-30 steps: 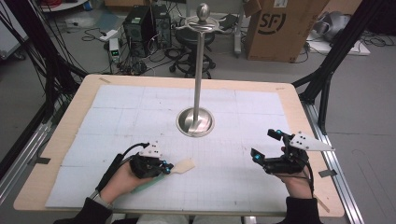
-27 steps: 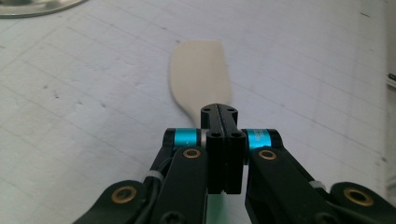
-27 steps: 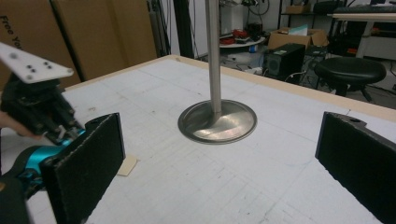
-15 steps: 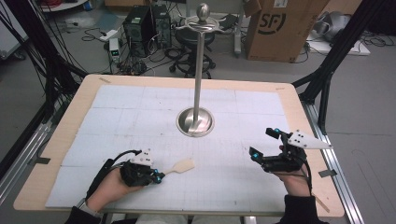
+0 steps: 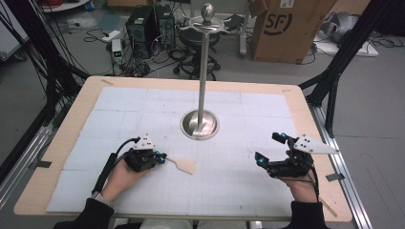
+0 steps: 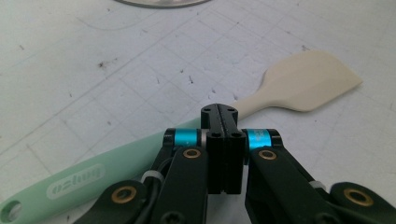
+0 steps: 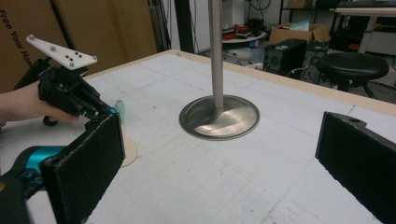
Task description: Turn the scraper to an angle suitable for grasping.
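Note:
A spatula with a mint green handle (image 6: 79,179) and a cream blade (image 6: 308,86) lies flat on the white mat. In the high view its blade (image 5: 185,165) points right from my left gripper (image 5: 161,157). The left gripper (image 6: 219,111) is shut, its closed tips over the spatula's neck with nothing between the jaws; I cannot tell whether they touch it. My right gripper (image 5: 269,148) hovers open at the mat's right side, nothing between its jaws. The right gripper view shows the left gripper (image 7: 105,111) and the blade (image 7: 129,153) beyond its own left jaw.
A tall metal stand with a round base (image 5: 199,125) and a ball top (image 5: 207,10) rises from the middle of the mat, between and beyond both grippers. The wooden table edge (image 5: 329,191) runs close to my right hand. Boxes, computers and a stool sit past the far edge.
My left gripper drew back toward the person, then moved forward over the spatula's neck. The spatula turned slightly, its blade staying nearly in place. The right gripper has hardly moved.

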### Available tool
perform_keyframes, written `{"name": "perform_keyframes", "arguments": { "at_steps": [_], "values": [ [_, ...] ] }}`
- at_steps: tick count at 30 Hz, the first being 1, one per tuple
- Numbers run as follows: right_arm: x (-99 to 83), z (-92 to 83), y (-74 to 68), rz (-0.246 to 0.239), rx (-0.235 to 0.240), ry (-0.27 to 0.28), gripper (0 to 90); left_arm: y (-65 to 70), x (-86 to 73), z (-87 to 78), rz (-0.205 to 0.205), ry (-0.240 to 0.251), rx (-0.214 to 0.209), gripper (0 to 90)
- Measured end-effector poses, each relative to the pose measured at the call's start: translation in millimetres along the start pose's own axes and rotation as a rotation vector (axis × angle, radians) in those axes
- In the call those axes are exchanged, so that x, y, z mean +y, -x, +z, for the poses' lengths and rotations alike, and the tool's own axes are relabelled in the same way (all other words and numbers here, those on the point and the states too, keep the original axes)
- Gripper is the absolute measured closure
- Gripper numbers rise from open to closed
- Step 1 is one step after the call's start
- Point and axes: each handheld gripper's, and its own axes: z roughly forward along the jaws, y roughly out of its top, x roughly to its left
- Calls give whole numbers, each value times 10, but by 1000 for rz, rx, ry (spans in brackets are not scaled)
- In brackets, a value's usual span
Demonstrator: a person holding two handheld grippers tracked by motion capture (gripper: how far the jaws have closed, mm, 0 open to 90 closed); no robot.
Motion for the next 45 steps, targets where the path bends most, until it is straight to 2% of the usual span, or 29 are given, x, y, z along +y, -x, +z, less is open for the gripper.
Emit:
{"name": "perform_keyframes", "arguments": {
  "at_steps": [2,3,4,6,9,11,13,19,22,24,25,27,28,29,30,31,36,38,43,45],
  "values": [
    [-2,0,0,-4,-2,1,5,3,8,-7,-9,-1,9,900],
    [0,-4,-2,-2,-2,2,5,13,43,-26,-25,37,8,900],
    [0,-4,-2,-2,-2,2,5,13,43,-26,-25,37,8,900],
    [7,-20,-3,0,-6,5,5,35,90,-26,-31,71,9,900],
    [12,-39,-4,-4,-11,8,5,50,157,53,-33,50,14,900],
    [15,-47,-7,-3,-12,9,5,72,181,117,-38,57,4,900],
    [15,-53,-5,-4,-12,11,5,99,207,173,-20,51,3,900],
    [9,-78,1,-4,-14,14,5,145,221,338,-8,21,-15,900],
    [12,-94,-1,-2,-15,17,5,153,217,334,-11,21,-32,900],
    [19,-104,0,-4,-17,19,5,195,211,315,16,10,-51,900],
    [21,-109,-2,1,-17,20,5,244,200,296,44,-1,-70,900],
    [22,-114,7,-3,-18,24,5,266,193,285,55,-2,-73,900],
    [19,-115,10,1,-18,24,5,287,171,253,72,-10,-97,900],
    [15,-115,15,0,-17,24,5,287,171,253,72,-10,-97,900],
    [10,-115,17,3,-18,21,5,315,143,216,80,-16,-124,900],
    [10,-115,17,3,-18,21,5,315,143,216,80,-16,-124,900],
    [-1,-91,32,6,-11,19,5,404,54,104,101,-31,-182,900],
    [3,-82,29,4,-8,18,5,450,-47,12,90,-25,-234,900],
    [16,-53,25,0,-2,17,5,502,-97,-85,108,-39,-243,900],
    [19,-46,24,-1,1,18,5,490,-92,-142,121,-47,-202,900]
  ]
}}
